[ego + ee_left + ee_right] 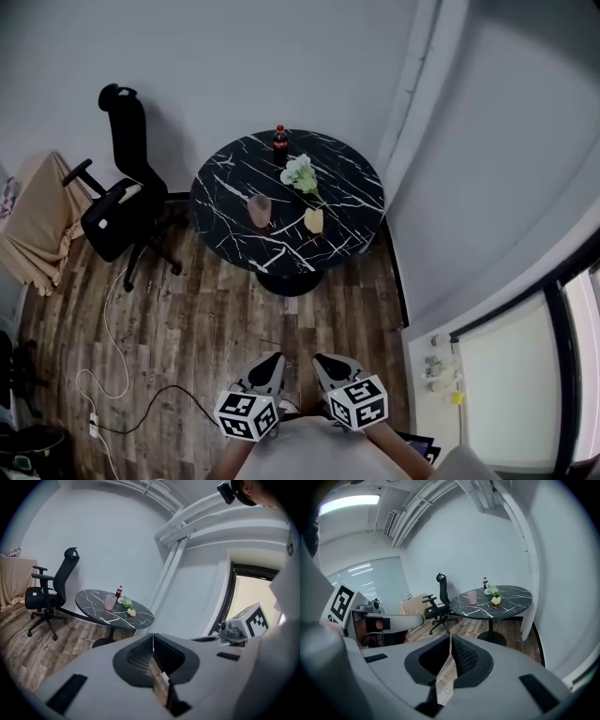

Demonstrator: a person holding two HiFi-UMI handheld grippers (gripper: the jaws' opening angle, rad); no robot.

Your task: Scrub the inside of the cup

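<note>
A translucent pink cup (260, 210) stands upright on the round black marble table (345, 171), with a small yellow sponge (313, 220) to its right. The cup (110, 602) and sponge (131, 613) show small and far off in the left gripper view, and again as cup (472, 597) and sponge (496, 600) in the right gripper view. My left gripper (271, 360) and right gripper (325, 361) are held close to the body, well short of the table, above the wood floor. Both are shut with nothing between the jaws.
A cola bottle (279, 139) and a bunch of white flowers (300, 173) stand at the back of the table. A black office chair (122, 192) is to its left, beside a beige-covered piece of furniture (37, 220). A black cable (159, 398) lies on the floor.
</note>
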